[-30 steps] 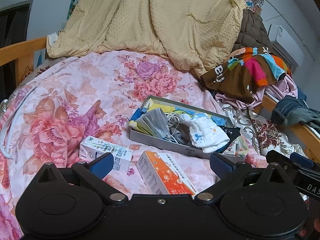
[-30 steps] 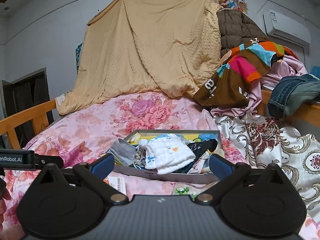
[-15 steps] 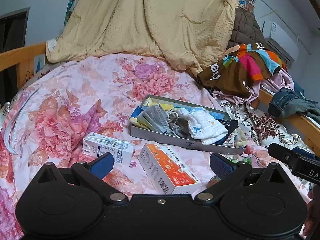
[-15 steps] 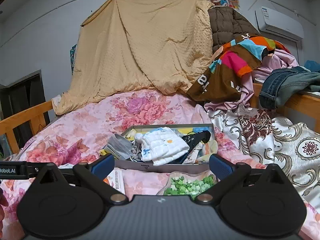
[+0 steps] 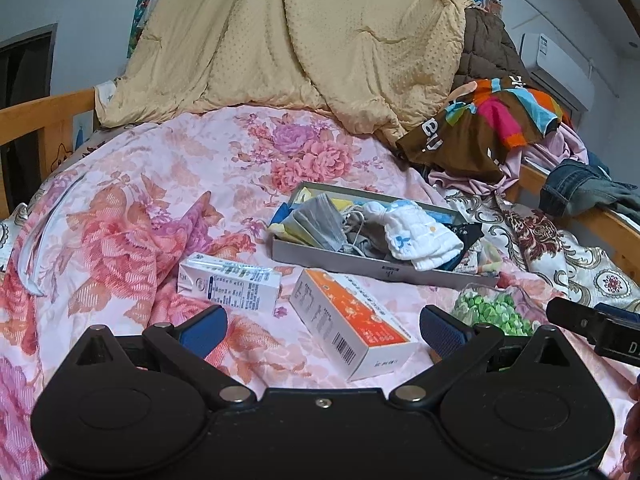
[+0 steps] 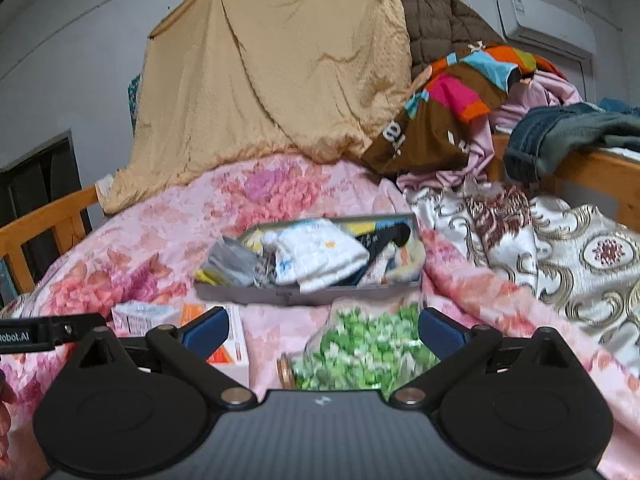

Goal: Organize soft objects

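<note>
A shallow grey tray (image 5: 362,268) (image 6: 256,294) lies on the floral bedspread, holding a white cloth (image 5: 416,236) (image 6: 320,254), a grey face mask (image 5: 320,220) (image 6: 232,258) and other soft pieces. A clear bag of green bits (image 5: 494,310) (image 6: 360,354) lies in front of the tray. My left gripper (image 5: 320,330) hovers open over an orange and white box (image 5: 352,326) (image 6: 228,340), with a white carton (image 5: 230,282) (image 6: 144,316) to its left. My right gripper (image 6: 322,328) is open, just above the green bag, with nothing held.
A beige quilt (image 5: 288,40) hangs at the back. Piled clothes (image 5: 488,120) and jeans (image 6: 560,136) lie at the right over a wooden rail (image 6: 592,172). A patterned white and gold cloth (image 6: 560,252) covers the right side. A wooden bed rail (image 5: 36,120) runs along the left.
Both grippers have drawn back toward the near side of the bed and tilted down. The green bag and more of the boxes have come into view. Both stay open.
</note>
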`<state>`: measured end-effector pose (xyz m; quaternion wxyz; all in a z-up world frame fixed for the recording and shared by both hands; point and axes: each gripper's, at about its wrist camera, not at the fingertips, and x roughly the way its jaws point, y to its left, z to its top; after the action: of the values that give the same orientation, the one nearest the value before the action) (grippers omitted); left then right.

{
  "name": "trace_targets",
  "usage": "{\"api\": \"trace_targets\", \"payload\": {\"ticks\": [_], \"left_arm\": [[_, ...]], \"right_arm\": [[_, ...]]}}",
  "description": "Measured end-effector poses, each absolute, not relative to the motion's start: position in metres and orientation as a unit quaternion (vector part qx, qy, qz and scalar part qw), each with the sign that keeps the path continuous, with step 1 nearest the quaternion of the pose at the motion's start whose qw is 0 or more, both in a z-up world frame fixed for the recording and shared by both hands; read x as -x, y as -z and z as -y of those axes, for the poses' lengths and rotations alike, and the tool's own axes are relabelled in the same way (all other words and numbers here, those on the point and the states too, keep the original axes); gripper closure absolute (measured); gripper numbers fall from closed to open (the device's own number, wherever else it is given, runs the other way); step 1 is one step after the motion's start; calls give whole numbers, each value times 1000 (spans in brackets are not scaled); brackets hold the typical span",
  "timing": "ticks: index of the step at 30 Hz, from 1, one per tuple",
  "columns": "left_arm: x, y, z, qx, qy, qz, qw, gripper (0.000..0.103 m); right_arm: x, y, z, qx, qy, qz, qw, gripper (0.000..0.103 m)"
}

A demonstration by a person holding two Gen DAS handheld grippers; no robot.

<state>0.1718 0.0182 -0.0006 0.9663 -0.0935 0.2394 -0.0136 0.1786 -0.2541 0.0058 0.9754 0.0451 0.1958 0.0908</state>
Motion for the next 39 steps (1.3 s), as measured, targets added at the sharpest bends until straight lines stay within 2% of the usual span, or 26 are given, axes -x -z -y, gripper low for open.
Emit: {"api": "trace_targets", "payload": {"ticks": [17,39], "left_arm": [[-151,18,-22,69,30,-240,968,1],[-127,19,-39,81,37,-219,972,1]], "right_arm": [[-164,16,244,-52,-72,-238,967,0],[-129,24,214,-59,-64,-237,968,0]]}}
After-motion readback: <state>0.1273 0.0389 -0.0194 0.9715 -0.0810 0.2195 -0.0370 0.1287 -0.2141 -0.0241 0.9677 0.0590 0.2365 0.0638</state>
